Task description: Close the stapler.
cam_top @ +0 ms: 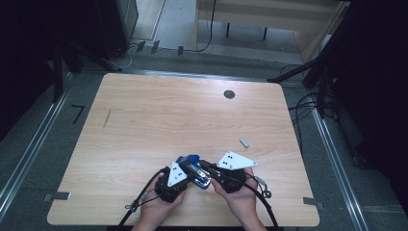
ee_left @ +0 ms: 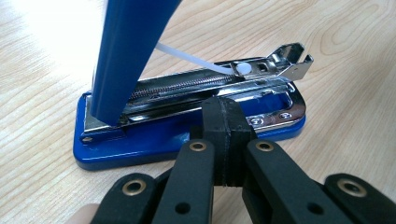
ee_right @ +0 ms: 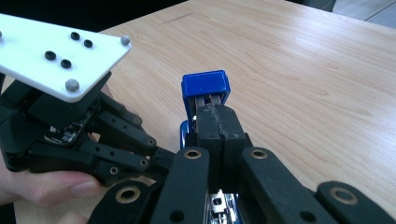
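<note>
**Open stapler pinned between two grippers at the near edge**

At the near edge of the worktop [cam_top: 144, 106], just ahead of the person's hands, a blue stapler [cam_top: 194, 169] lies with its lid swung up and its metal staple channel bare. The left gripper [ee_left: 223, 135] has its fingers closed flat together, holding nothing; their tips sit against, or just above, the metal rail over the blue base. The right gripper [ee_right: 217, 133] also has its fingers pressed together, their tips up against the raised lid from the stapler's far end; whether they pinch any part of it I cannot tell.

The risks, as I judge them:

- The lid stands steeply on its hinge. A nudge from the right could snap it down onto the left gripper's tips.
- Closed tips only press, they do not grip, so the base could skid on the smooth wood or tip off the near edge.
- The white spring strip looks taut; catching it could jam the pusher.

A small grey piece [cam_top: 244, 142] lies well apart, to the far right.
</note>
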`<action>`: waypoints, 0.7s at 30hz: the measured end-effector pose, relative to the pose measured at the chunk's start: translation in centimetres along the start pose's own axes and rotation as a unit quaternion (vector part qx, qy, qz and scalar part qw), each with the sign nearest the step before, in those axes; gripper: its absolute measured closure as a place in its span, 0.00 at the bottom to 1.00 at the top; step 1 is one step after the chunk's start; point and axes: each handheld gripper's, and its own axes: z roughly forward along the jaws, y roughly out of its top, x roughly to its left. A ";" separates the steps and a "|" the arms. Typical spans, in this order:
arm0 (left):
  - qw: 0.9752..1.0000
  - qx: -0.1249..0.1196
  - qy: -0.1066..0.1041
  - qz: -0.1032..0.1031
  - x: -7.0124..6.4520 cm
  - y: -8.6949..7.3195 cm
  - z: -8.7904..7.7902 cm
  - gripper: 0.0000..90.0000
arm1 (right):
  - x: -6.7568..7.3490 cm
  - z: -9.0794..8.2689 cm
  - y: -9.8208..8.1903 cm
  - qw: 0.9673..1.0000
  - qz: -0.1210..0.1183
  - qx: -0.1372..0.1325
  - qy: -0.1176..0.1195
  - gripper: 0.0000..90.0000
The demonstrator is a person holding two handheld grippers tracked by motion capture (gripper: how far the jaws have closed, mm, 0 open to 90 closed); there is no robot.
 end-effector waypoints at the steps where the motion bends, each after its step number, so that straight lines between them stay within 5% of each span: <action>1: 1.000 0.000 0.000 0.000 0.0 0.0 0.0 1.00 | 0.0 0.0 0.1 1.000 0.000 0.000 0.000 1.00; 21: 1.000 0.001 0.000 0.002 0.0 0.0 0.0 1.00 | 0.2 0.6 1.1 1.000 -0.006 0.001 -0.001 1.00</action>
